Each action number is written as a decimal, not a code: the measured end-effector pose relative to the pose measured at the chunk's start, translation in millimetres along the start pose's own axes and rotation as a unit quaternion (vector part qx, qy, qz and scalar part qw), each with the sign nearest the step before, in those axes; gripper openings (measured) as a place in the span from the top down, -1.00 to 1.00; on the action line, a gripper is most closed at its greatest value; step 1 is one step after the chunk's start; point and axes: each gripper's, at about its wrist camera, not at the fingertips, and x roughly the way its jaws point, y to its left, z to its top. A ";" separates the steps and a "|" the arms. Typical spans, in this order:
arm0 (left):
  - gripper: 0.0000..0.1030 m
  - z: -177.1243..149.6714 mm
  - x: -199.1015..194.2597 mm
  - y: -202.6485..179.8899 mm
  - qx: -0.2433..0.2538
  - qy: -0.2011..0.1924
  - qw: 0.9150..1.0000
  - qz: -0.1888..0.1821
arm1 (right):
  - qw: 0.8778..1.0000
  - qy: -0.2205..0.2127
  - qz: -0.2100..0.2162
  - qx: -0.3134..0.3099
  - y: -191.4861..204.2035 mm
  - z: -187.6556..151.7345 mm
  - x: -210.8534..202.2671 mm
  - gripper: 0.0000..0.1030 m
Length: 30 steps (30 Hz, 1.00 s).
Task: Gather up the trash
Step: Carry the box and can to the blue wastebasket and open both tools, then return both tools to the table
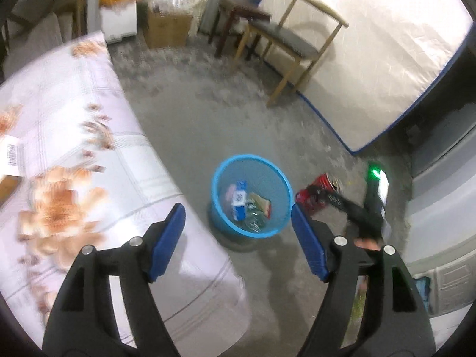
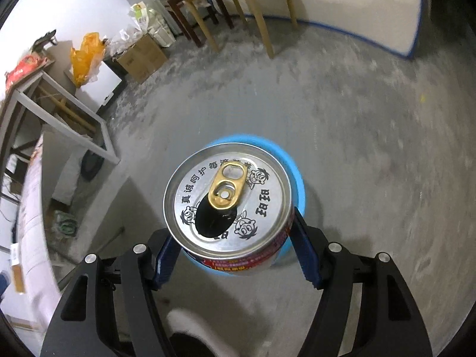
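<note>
A blue mesh trash bin [image 1: 276, 178] stands on the concrete floor and holds a blue-white carton and several wrappers. My left gripper [image 1: 238, 224] is open and empty, above the bin and the bed's edge. My right gripper [image 2: 230, 235] is shut on a red drink can [image 2: 227, 202] with an opened silver top, held above the bin's rim [image 2: 294, 166]. In the left wrist view the right gripper [image 1: 321, 196] with the can [image 1: 324, 183] shows just right of the bin.
A bed with a floral sheet [image 1: 68, 148] lies left of the bin. A wooden chair [image 1: 291, 41] and a dark stool [image 1: 238, 20] stand at the back, a mattress [image 1: 372, 53] leans on the wall, and a cardboard box [image 1: 166, 29] sits beside them.
</note>
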 end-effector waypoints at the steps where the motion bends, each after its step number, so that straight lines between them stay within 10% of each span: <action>1: -0.42 -2.9 -7.5 0.5 0.004 -0.007 1.000 0.004 | 1.000 0.000 -0.026 -0.007 3.5 6.4 7.7 -0.30; 19: -0.59 -75.4 -89.9 78.2 -0.024 -0.068 0.996 0.053 | 0.999 -0.039 -0.019 0.004 0.1 -29.3 -40.2 -0.49; 30: -0.61 -106.2 -130.4 131.6 -0.097 -0.124 0.984 0.084 | 0.992 -0.064 0.094 -0.053 64.0 -32.8 -118.0 -0.49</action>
